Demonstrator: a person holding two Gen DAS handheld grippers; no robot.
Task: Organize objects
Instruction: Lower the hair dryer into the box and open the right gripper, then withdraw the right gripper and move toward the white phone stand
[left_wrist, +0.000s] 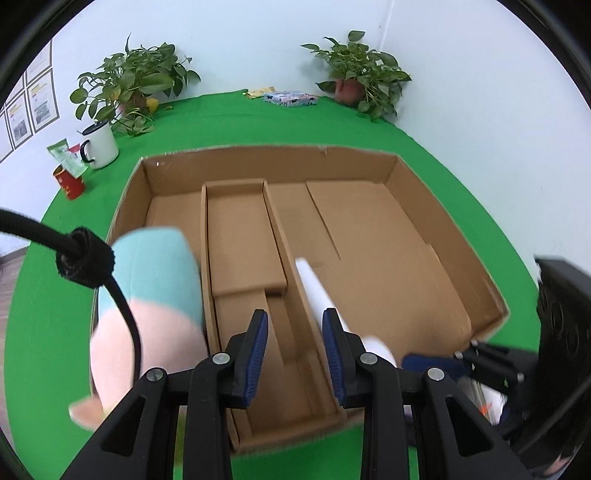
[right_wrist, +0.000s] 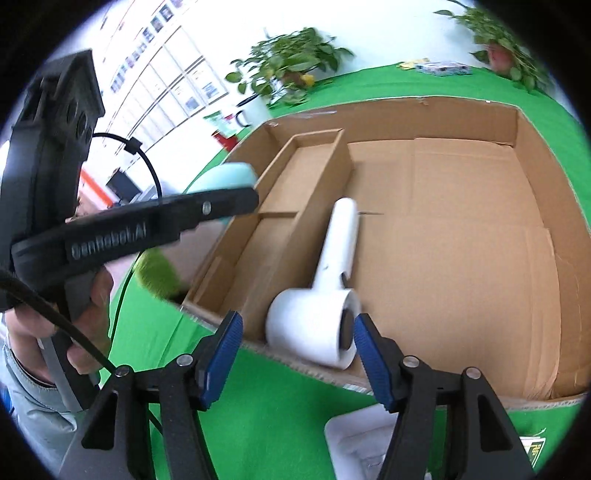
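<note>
The white hair dryer (right_wrist: 325, 291) lies in the cardboard box (right_wrist: 480, 122) just ahead of my right claw (right_wrist: 297, 354), whose jaws stand apart around nothing. My left claw (left_wrist: 295, 350) (also spread, empty) hangs over the narrow middle compartment, a pink-and-teal plush toy (left_wrist: 147, 306) to its left.

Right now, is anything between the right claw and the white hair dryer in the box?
Nothing visible. The right claw is open just short of the hair dryer, which lies in the cardboard box beside the divider.
</note>
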